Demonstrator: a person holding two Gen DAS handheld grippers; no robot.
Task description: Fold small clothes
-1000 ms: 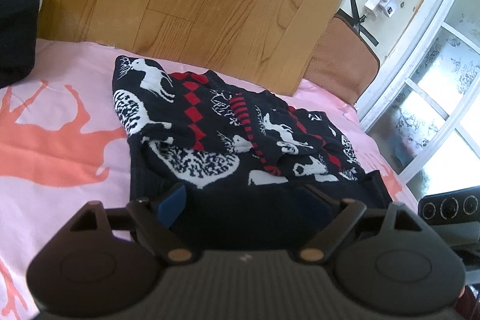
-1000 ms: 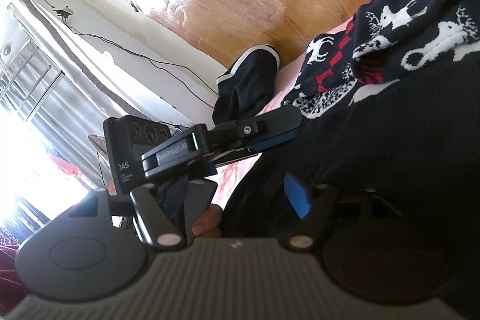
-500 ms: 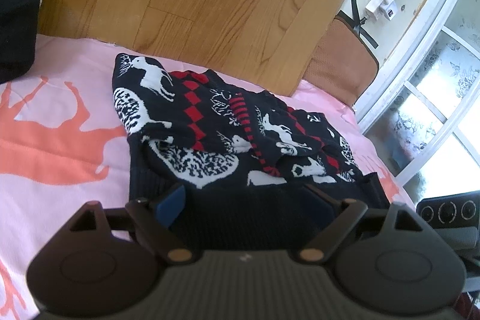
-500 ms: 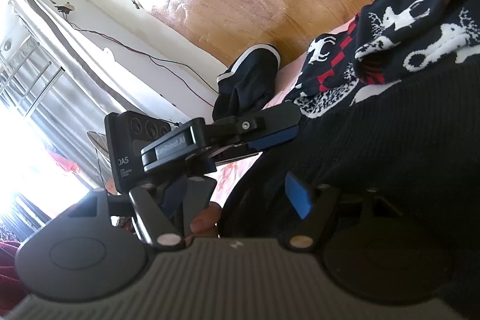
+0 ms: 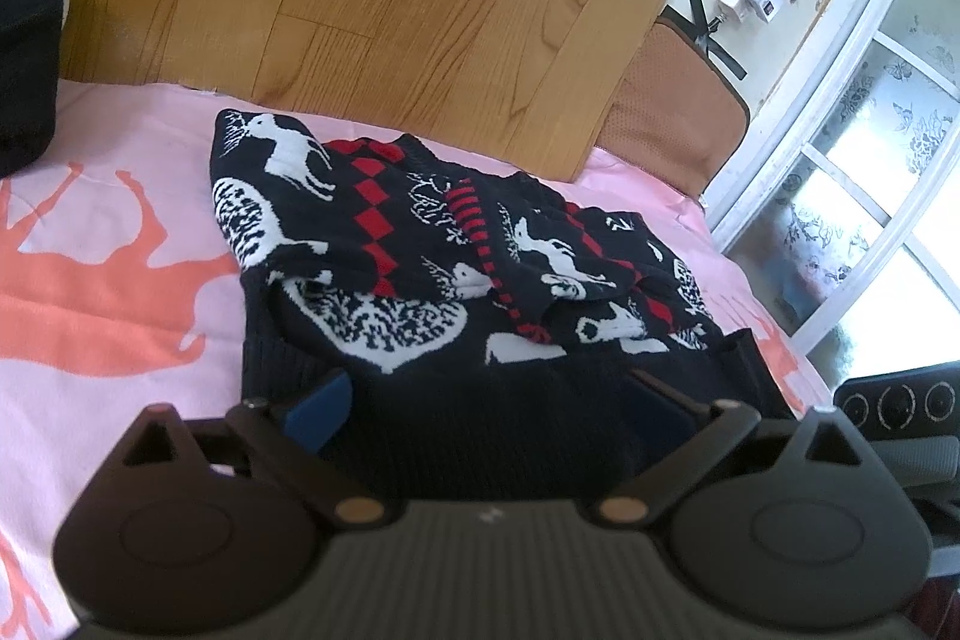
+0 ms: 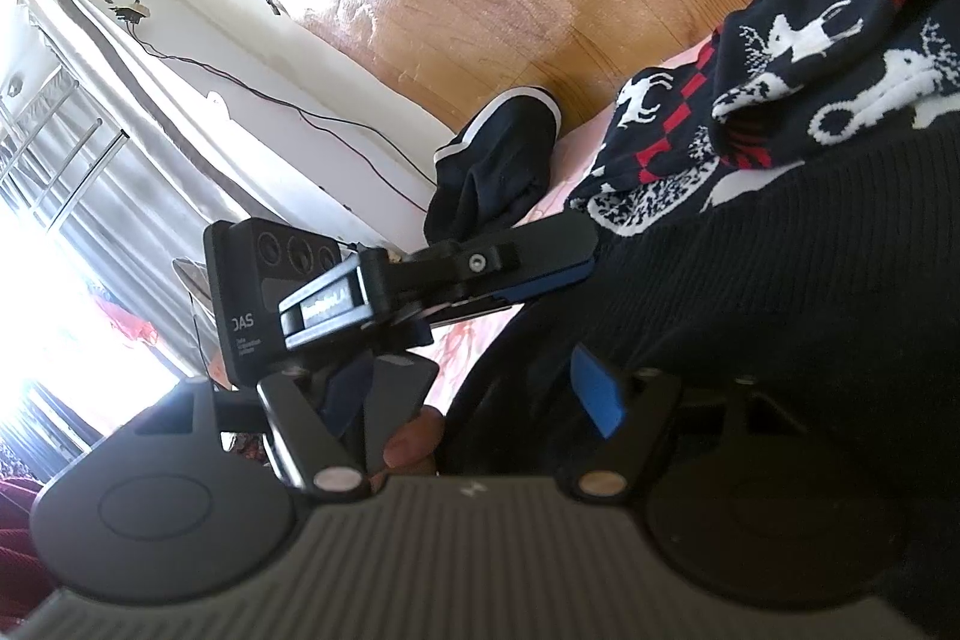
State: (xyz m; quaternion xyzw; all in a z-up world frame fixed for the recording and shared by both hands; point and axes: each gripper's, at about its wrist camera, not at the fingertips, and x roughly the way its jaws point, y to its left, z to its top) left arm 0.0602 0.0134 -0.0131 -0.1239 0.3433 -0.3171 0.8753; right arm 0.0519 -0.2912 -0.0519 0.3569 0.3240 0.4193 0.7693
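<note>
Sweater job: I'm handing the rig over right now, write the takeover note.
Left gripper: jaws have just been opening and stand wide at the sweater's near ribbed hem, the knit between them but not pinched.
Right gripper: open, low at the same hem from the other side, its right finger against the dark knit.
Sweater lies on the pink sheet, sleeves already folded in over the body.
Dark garment waits at the sheet's far edge.
Left: probably fold the hem up toward the collar, then do the dark garment.
</note>
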